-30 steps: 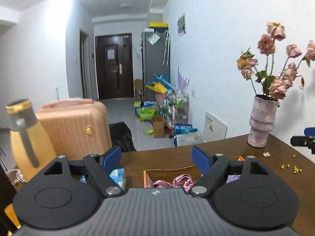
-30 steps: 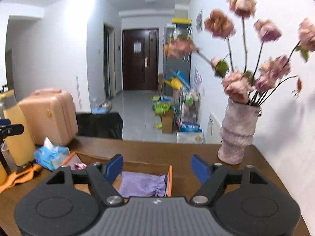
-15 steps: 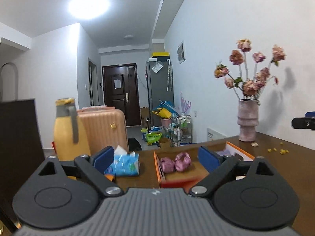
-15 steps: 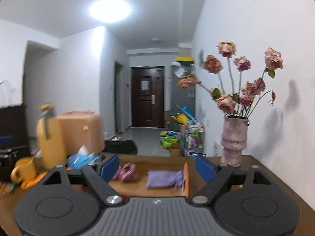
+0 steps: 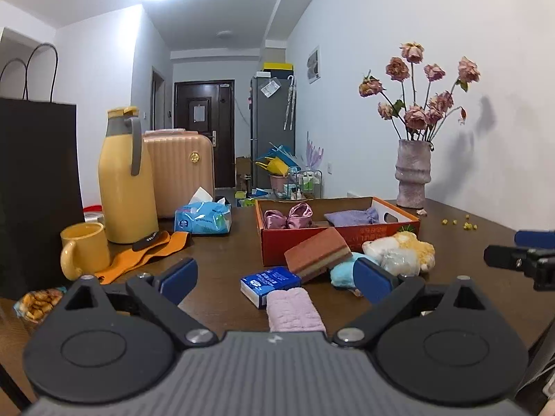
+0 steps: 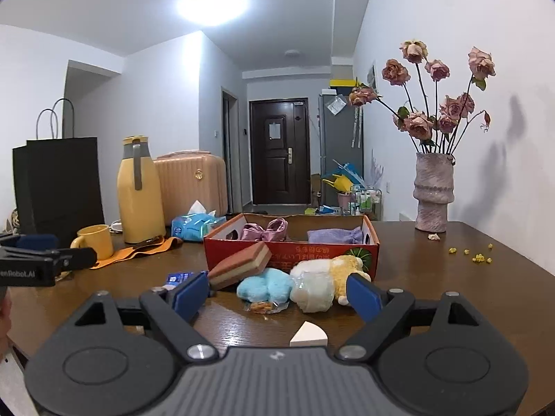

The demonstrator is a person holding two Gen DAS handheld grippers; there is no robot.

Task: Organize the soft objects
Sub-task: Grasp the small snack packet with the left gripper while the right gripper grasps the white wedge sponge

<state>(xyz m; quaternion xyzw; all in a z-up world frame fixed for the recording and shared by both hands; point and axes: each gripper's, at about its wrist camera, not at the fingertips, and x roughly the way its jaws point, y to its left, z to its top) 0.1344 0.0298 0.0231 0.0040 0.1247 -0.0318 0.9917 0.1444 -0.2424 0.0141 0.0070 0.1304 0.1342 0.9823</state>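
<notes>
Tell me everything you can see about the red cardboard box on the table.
The box is a shallow, open-topped cardboard tray, red-orange outside with printed lettering and a green picture on the front, plain brown inside, with a cut-out handle hole in each end wall. It sits flat on the brown table. Inside lie a pink satin bow on the left and a folded purple cloth on the right. A layered sponge leans against its front.

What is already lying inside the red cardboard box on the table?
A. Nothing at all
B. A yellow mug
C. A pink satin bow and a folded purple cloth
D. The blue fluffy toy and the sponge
C: the red cardboard box holds a pink satin bow and a folded purple cloth.
</notes>
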